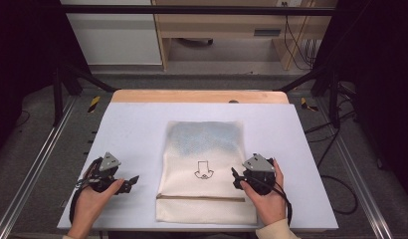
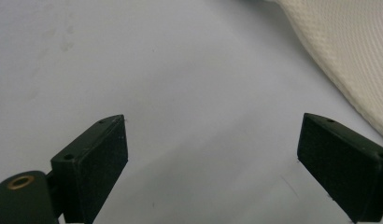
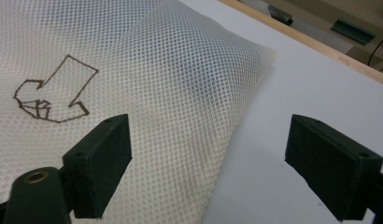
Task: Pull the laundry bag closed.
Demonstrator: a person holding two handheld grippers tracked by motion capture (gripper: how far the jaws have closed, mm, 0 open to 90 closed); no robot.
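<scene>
A cream mesh bag [image 1: 204, 169] lies flat in the middle of the white table [image 1: 137, 129], with a brown arrow drawing [image 1: 203, 169] on it and a bluish thing showing through its far half. My left gripper [image 1: 134, 180] rests open on the table to the left of the bag, nothing between its jaws; the bag's edge [image 2: 348, 60] lies ahead and to the right. My right gripper [image 1: 235, 175] is open at the bag's right edge. One jaw hangs over the mesh [image 3: 171, 93], the other over bare table, and the arrow drawing [image 3: 54, 91] lies to the left.
A wooden strip [image 1: 199, 96] runs along the table's far edge. Black frame legs and cables stand on the floor at both sides. Beyond the table is a wooden desk [image 1: 227, 30].
</scene>
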